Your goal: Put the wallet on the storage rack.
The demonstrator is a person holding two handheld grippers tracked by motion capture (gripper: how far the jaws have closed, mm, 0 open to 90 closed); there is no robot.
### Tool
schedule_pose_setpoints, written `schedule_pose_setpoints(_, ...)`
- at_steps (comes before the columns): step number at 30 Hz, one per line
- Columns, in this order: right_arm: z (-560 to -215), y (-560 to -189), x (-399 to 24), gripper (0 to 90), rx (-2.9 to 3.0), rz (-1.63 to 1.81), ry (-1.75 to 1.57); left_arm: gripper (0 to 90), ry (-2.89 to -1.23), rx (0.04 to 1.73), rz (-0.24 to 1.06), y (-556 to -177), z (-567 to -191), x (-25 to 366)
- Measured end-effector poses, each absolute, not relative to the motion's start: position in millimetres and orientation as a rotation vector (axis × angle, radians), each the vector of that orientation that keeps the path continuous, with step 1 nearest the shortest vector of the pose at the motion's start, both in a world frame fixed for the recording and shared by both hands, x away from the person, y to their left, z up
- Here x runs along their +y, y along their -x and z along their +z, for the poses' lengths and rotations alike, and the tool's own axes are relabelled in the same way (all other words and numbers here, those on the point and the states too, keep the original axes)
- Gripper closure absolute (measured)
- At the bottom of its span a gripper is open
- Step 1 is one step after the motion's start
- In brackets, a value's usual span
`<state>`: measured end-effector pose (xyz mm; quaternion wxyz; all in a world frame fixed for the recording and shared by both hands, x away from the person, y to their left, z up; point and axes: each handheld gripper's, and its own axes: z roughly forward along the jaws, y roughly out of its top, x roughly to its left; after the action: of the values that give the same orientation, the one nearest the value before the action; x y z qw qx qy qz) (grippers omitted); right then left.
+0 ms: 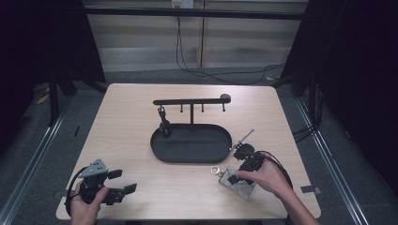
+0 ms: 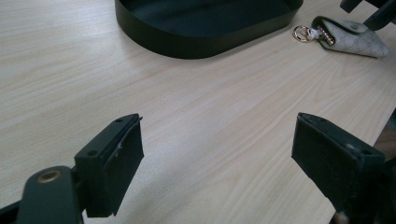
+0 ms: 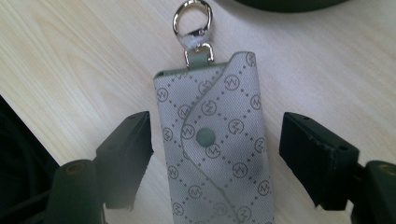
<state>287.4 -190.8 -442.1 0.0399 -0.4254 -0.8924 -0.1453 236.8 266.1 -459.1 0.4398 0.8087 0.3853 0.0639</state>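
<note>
A grey patterned key pouch (image 3: pixel 210 107) with a snap button and a silver ring clasp (image 3: pixel 192 18) lies flat on the wooden table (image 1: pixel 131 140), clasp toward the black tray. In the high view the pouch (image 1: pixel 241 187) sits near the front right. My right gripper (image 3: pixel 215 158) is lowered over it with one jaw on each side and a gap of bare wood between each pad and the fabric, so it is open. From above, the right gripper (image 1: pixel 238 174) is under a person's hand. My left gripper (image 1: pixel 123 181) rests at the front left, open on nothing.
A black oval tray (image 1: pixel 187 160) holds the table's middle, with a black hook rack (image 1: pixel 191 101) rising from its far side and a dark item (image 1: pixel 164 126) hanging from the left hook. In the left gripper view the tray wall (image 2: pixel 196 44) and the pouch (image 2: pixel 355 37) lie ahead.
</note>
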Motion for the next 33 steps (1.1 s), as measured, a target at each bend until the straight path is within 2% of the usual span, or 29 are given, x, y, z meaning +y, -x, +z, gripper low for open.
schedule_pose_setpoints(17,-457,-290,-182,29.1,-2.741,-0.317,1.280,16.4,-2.033,0.953,0.151,-237,-461,263)
schedule_pose_setpoints(33,-463,-290,-176,26.7,-2.764,-0.264,1.263,16.7,-2.031,0.952,0.160,-236,-460,263)
